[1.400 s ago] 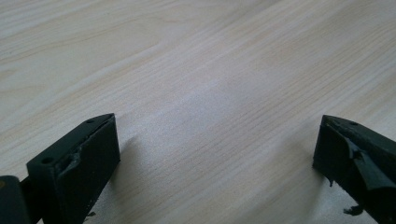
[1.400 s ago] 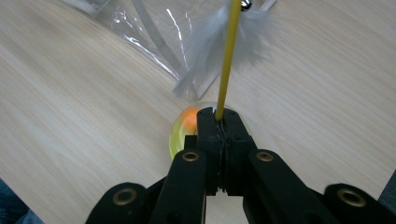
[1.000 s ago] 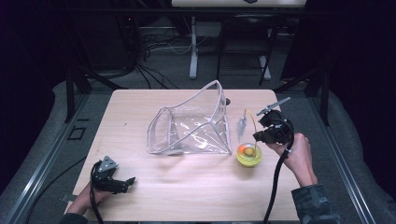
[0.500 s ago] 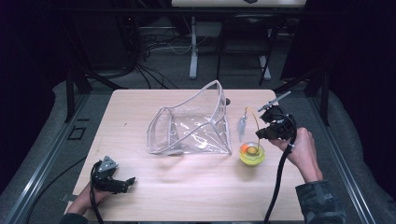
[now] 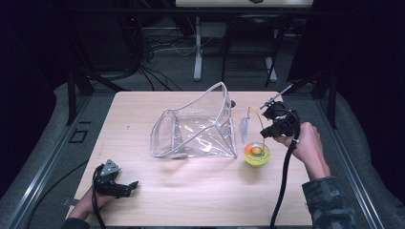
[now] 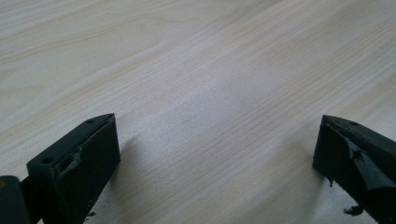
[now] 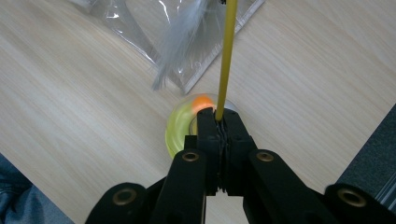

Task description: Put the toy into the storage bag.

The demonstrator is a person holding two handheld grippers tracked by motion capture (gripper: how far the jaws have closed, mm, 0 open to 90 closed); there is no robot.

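Yellow wire wand [image 7: 228, 56] with a grey feather [image 7: 180, 44] at its tip rises from a round yellow-green plastic base [image 5: 257, 154] with an orange ball inside; this toy stands on the pale wooden desk [image 5: 200, 200], just beside the right corner of the clear plastic zip pouch [image 5: 196, 129].

Your right gripper [image 7: 218, 122] has its fingers closed on the wand low down, just above the base. Your left gripper [image 5: 128, 184] rests at the near left corner of the desk, well apart from the toy, with its fingers spread wide and nothing between them.

Step in hand, as judged: moving the toy by its wand, probably toward the pouch, whose mouth stands propped open.

- Keep the fingers clamped on the lower part of the wand. The wire is thin and springy, so a higher grip lets the base swing.
- Lift straight up before you travel, so the base clears the desk without dragging.
- Keep the feather clear of the pouch rim; it hangs close to the plastic and could snag.
- Bring the left gripper up to steady the pouch if the film gives way.

Compared with the frame one second earlier, the toy base has shifted slightly toward you, and the right gripper has followed it. The left gripper and the pouch are unchanged.
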